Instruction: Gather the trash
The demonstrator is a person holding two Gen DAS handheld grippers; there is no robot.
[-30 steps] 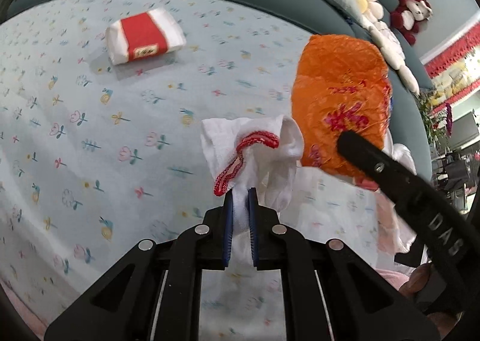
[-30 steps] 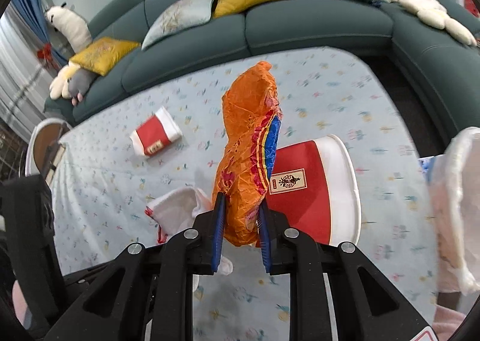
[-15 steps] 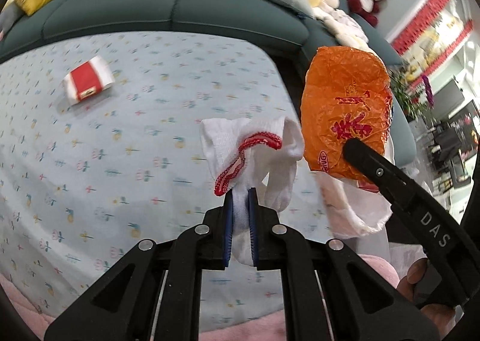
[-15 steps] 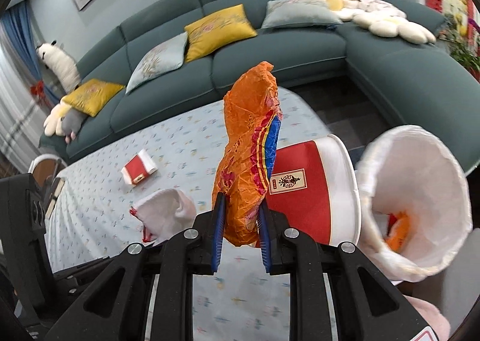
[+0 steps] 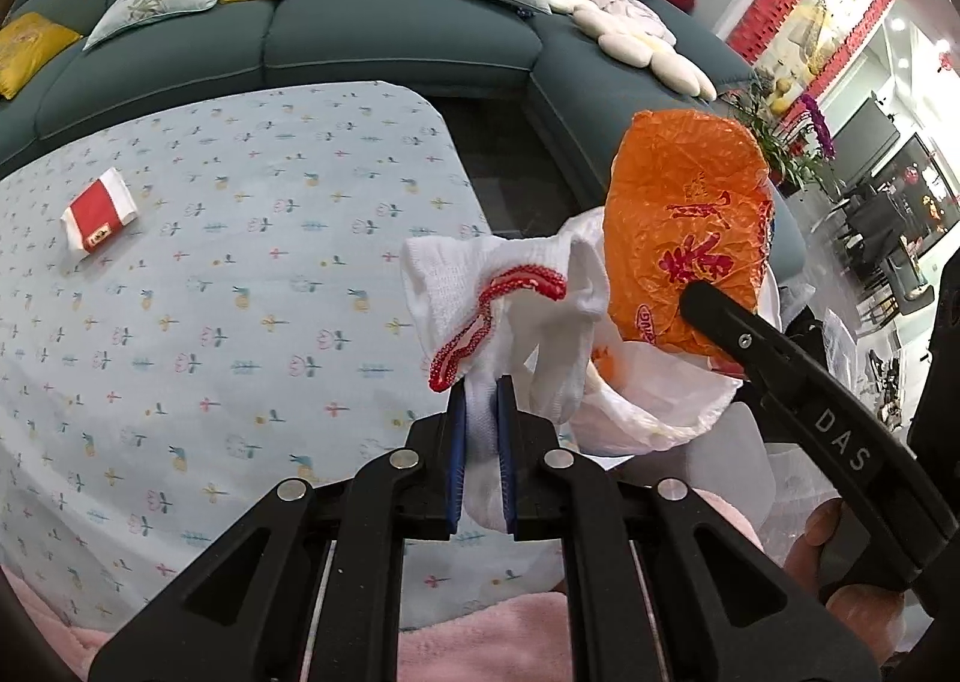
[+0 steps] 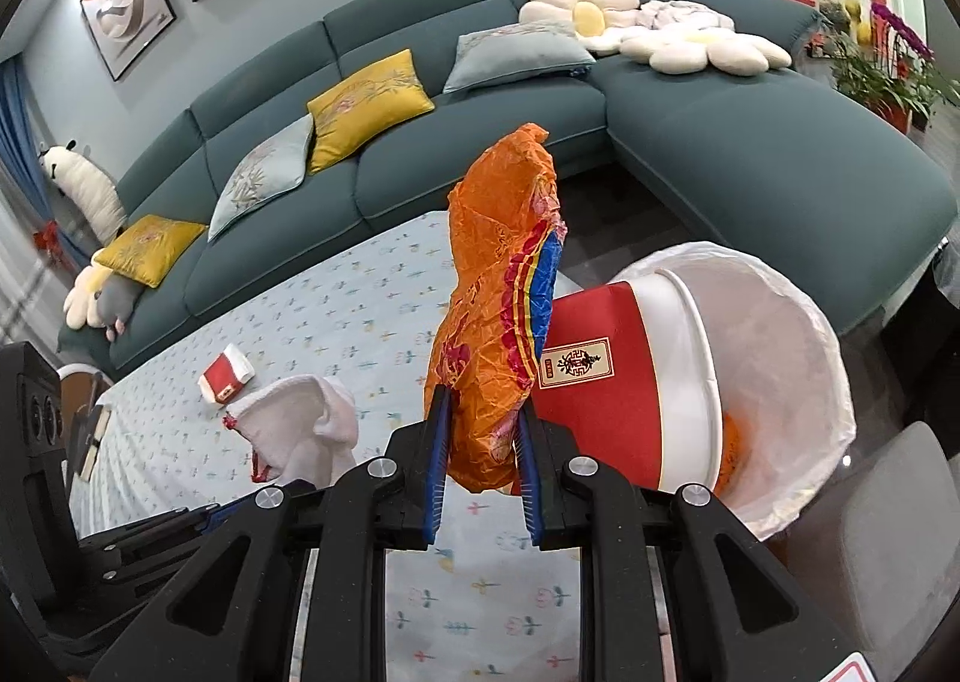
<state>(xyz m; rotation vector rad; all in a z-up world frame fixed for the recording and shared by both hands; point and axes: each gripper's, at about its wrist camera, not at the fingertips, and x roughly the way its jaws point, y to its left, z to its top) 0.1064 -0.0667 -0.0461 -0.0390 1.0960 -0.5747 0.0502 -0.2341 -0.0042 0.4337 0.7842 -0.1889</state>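
Both grippers carry trash beside the lined bin.

The left gripper [image 5: 480, 430] is clamped on a white glove [image 5: 504, 298] with a red cuff, held in the air over the flowered counter [image 5: 240, 274]. The right gripper [image 6: 480, 460] is clamped on an orange wrapper [image 6: 498, 310] — it stands upright between the blue pads. Behind the wrapper, partly hidden, shows a red-and-white pack [image 6: 606, 376], at the mouth of the bin [image 6: 798, 334], whose white liner holds something orange. A second red pack [image 5: 99, 217] lies on the counter, well apart.
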